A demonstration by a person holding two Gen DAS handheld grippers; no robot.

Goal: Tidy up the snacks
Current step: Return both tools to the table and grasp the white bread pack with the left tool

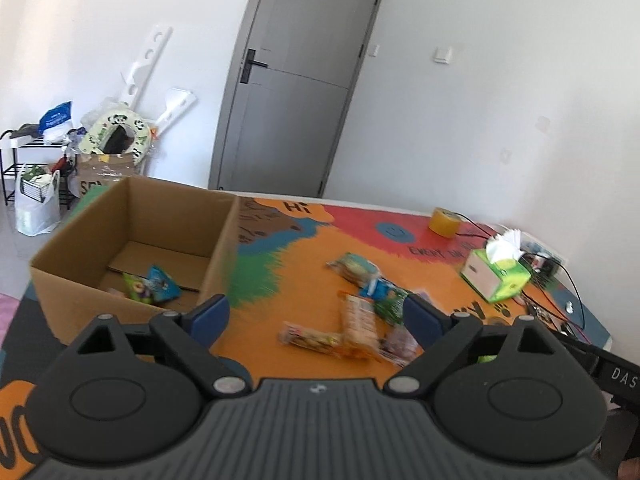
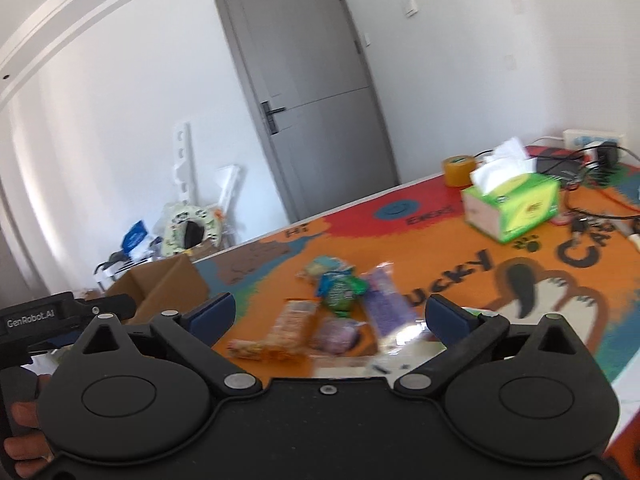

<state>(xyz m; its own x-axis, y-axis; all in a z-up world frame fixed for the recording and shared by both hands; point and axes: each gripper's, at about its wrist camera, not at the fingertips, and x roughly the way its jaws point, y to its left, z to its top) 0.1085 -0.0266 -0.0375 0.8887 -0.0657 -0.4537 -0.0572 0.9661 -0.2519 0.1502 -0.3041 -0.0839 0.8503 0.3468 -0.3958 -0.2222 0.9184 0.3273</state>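
A pile of snack packets (image 1: 360, 320) lies on the colourful table mat (image 1: 304, 256); it also shows in the right wrist view (image 2: 332, 312). An open cardboard box (image 1: 132, 248) stands at the left and holds a blue-green packet (image 1: 154, 284). In the right wrist view, the box (image 2: 160, 288) sits at the left. My left gripper (image 1: 316, 316) is open and empty, above the table between box and pile. My right gripper (image 2: 328, 316) is open and empty, held above the near side of the pile. The frames are blurred.
A green tissue box (image 1: 496, 276) (image 2: 512, 204) and a yellow tape roll (image 1: 444, 222) (image 2: 458, 170) stand at the far right. Cables and a power strip (image 2: 592, 144) lie beyond them. A grey door (image 1: 296, 80) and floor clutter (image 1: 80, 152) are behind the table.
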